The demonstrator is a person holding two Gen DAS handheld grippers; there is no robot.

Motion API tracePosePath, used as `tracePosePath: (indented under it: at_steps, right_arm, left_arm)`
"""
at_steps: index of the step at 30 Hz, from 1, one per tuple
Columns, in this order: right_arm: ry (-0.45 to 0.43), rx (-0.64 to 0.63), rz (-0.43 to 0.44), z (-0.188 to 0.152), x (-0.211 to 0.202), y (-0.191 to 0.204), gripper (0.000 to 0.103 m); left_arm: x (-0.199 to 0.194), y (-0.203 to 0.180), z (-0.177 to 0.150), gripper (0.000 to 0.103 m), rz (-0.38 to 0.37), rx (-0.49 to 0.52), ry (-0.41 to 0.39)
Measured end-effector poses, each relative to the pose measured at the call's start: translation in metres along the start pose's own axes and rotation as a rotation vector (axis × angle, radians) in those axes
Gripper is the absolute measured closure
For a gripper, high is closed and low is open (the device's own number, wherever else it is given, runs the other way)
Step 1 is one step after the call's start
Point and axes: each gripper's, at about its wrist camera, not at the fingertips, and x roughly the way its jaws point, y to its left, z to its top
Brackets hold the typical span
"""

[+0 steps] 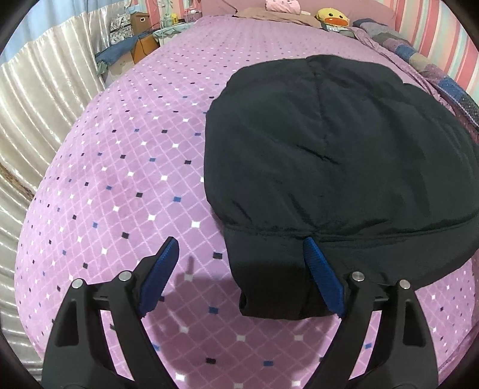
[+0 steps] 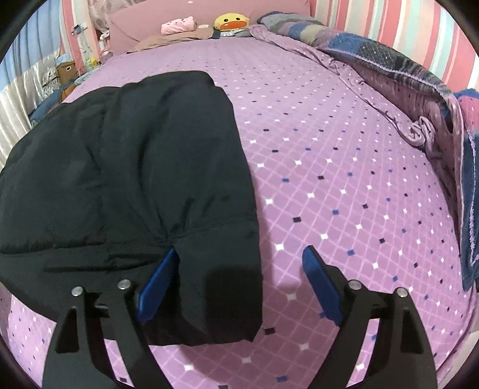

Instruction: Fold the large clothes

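A black padded jacket lies folded flat on the purple diamond-patterned bedspread. My left gripper hangs open over the jacket's near left corner. Its right pad rests against the dark cloth, while the left pad stands apart over bare bedspread. In the right wrist view the jacket fills the left half. My right gripper is open over the near right corner. There the left pad sits on the fabric and the right pad is over the bedspread.
At the head of the bed lie a yellow duck plush, a pink folded item and a brown cloth. A patchwork quilt is bunched along the right edge. Pale curtains and boxes stand to the left.
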Motion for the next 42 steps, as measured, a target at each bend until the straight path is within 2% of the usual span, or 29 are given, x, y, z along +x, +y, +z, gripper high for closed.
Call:
tracePosePath:
  at_steps: [5,8,10,14,18,21,26,29,33,35,38,42]
  right_arm:
    - [-0.010,0.021,0.010,-0.001,0.002,-0.003,0.014]
    - [-0.062,0.037,0.024,-0.007,-0.014,-0.003,0.014]
    - [-0.107,0.044,0.037,-0.011,-0.028,0.001,0.013]
    - [-0.184,0.040,0.076,-0.021,-0.057,0.023,0.011]
    - [-0.241,0.021,0.105,-0.026,-0.081,0.052,0.002]
    - [-0.274,0.002,0.101,-0.028,-0.092,0.073,0.002]
    - [-0.271,-0.008,0.094,-0.036,-0.095,0.097,0.002]
    - [-0.264,0.013,0.121,-0.044,-0.101,0.102,0.002]
    - [-0.280,0.015,0.131,-0.055,-0.118,0.109,0.002]
    - [-0.290,0.013,0.118,-0.058,-0.129,0.112,0.002]
    - [-0.277,0.000,0.088,-0.061,-0.135,0.116,0.002]
    - [-0.296,-0.018,0.078,-0.065,-0.154,0.124,0.002]
  left_arm:
    - [0.009,-0.006,0.007,0.014,0.018,0.008,-0.006]
    - [0.002,-0.002,0.008,0.014,0.017,-0.010,-0.015]
    - [-0.009,0.003,0.002,0.008,0.037,-0.020,-0.032]
    - [-0.029,0.000,-0.001,0.003,0.056,-0.025,-0.076]
    - [-0.049,-0.008,-0.005,0.003,0.065,-0.018,-0.112]
    - [-0.065,-0.022,-0.008,0.003,0.024,-0.010,-0.124]
    - [-0.079,-0.048,-0.020,0.003,0.021,0.034,-0.136]
    - [-0.084,-0.059,-0.023,0.003,0.030,0.049,-0.144]
    - [-0.102,-0.067,-0.033,0.003,-0.001,0.028,-0.167]
    - [-0.116,-0.069,-0.039,0.003,-0.005,0.025,-0.192]
    - [-0.127,-0.079,-0.042,0.003,0.034,0.044,-0.220]
    - [-0.145,-0.084,-0.049,0.003,0.008,0.036,-0.247]
